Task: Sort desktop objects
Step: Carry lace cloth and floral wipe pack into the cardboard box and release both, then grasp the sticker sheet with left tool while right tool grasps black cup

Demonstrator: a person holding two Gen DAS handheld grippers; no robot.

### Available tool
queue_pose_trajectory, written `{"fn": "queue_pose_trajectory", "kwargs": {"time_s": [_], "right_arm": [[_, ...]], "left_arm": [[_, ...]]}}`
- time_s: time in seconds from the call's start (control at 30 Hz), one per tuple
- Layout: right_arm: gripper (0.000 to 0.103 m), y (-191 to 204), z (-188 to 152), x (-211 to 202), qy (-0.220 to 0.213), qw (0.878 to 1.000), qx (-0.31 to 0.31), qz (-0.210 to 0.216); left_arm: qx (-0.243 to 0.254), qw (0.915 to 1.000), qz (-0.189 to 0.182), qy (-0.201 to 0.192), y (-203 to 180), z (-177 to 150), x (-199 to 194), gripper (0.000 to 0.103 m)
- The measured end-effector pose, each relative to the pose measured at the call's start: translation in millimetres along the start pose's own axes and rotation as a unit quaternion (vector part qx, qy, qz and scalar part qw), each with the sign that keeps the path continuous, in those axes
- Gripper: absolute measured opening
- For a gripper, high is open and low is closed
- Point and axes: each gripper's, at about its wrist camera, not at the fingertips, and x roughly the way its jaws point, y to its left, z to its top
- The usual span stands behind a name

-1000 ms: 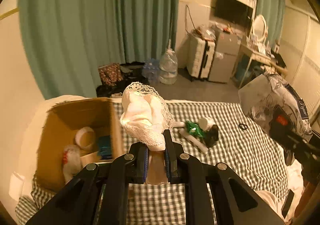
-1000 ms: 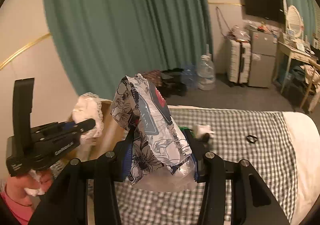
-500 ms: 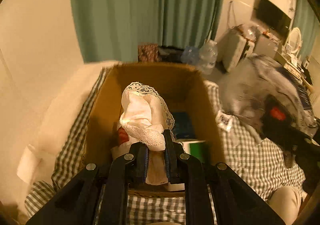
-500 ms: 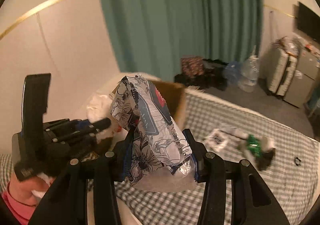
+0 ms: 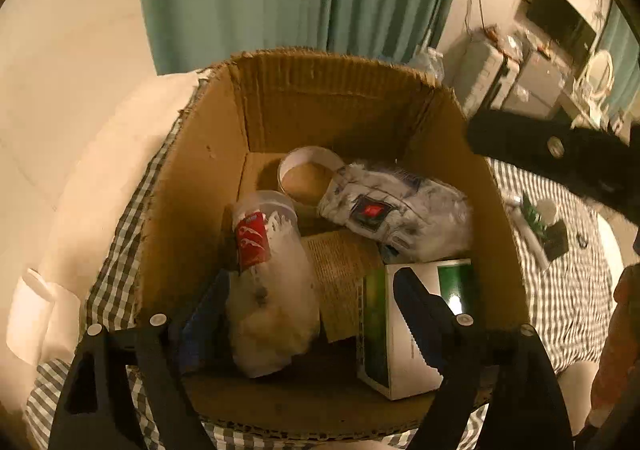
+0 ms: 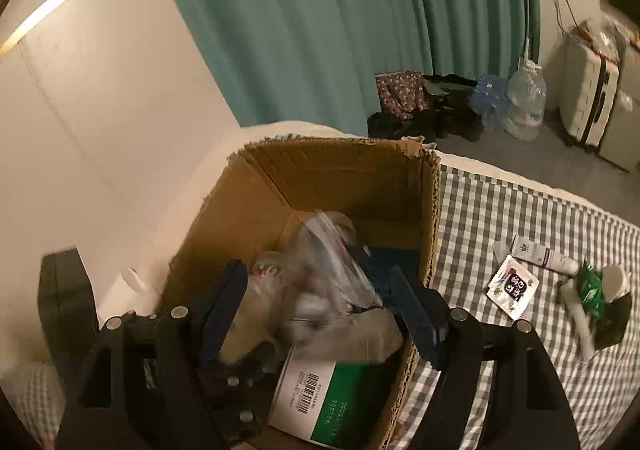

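I look down into an open cardboard box (image 5: 216, 170). My left gripper (image 5: 311, 276) hangs over it with its jaws opening wide, the pads touching nothing. The white lace cloth (image 5: 272, 330) lies loose in the box below them. The floral packet (image 5: 396, 214) rests on the box floor beside a tape roll (image 5: 308, 174). In the right wrist view my right gripper (image 6: 316, 268) is over the same box (image 6: 430, 210), jaws opening. The packet (image 6: 332, 290) shows there as a blur between the pads, free of them. The right gripper (image 5: 560, 154) crosses the left view's upper right.
The box also holds a clear container with a red label (image 5: 256, 234) and a green-and-white carton (image 5: 416, 326). On the checked cloth (image 6: 500, 210) to the right lie a sachet (image 6: 512, 286), a tube (image 6: 544, 256) and a green packet (image 6: 590, 286). Luggage and water bottles stand beyond.
Both grippers came over the box and sank toward it. The left let go of the lace cloth and the right let go of the floral packet; both dropped into the box.
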Motion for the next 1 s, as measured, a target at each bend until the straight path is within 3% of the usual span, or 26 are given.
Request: {"fn": "queue_pose_trajectory", "kwargs": {"time_s": [0.2, 0.5, 0.6, 0.8, 1.0], "right_arm": [[0.074, -17, -19, -42, -0.021, 0.999, 0.021, -0.037], [0.077, -69, -58, -134, -0.057, 0.993, 0.041, -0.098], [0.08, -100, -75, -166, -0.078, 0.985, 0.056, -0.14], [0.08, -174, -115, -192, -0.088, 0.972, 0.124, -0.179], [0.08, -233, -146, -170, -0.074, 0.966, 0.168, -0.185]], "left_arm": [[-0.02, 0.9997, 0.003, -0.015, -1, -4, -24, 0.087], [0.004, 0.9978, -0.02, -0.063, -87, -16, -77, 0.098], [0.018, 0.997, -0.029, -0.07, -126, -24, -81, 0.099], [0.044, 0.9966, -0.041, -0.057, -193, -40, -52, 0.099], [0.058, 0.9976, -0.032, -0.018, -231, -46, 7, 0.099]]}}
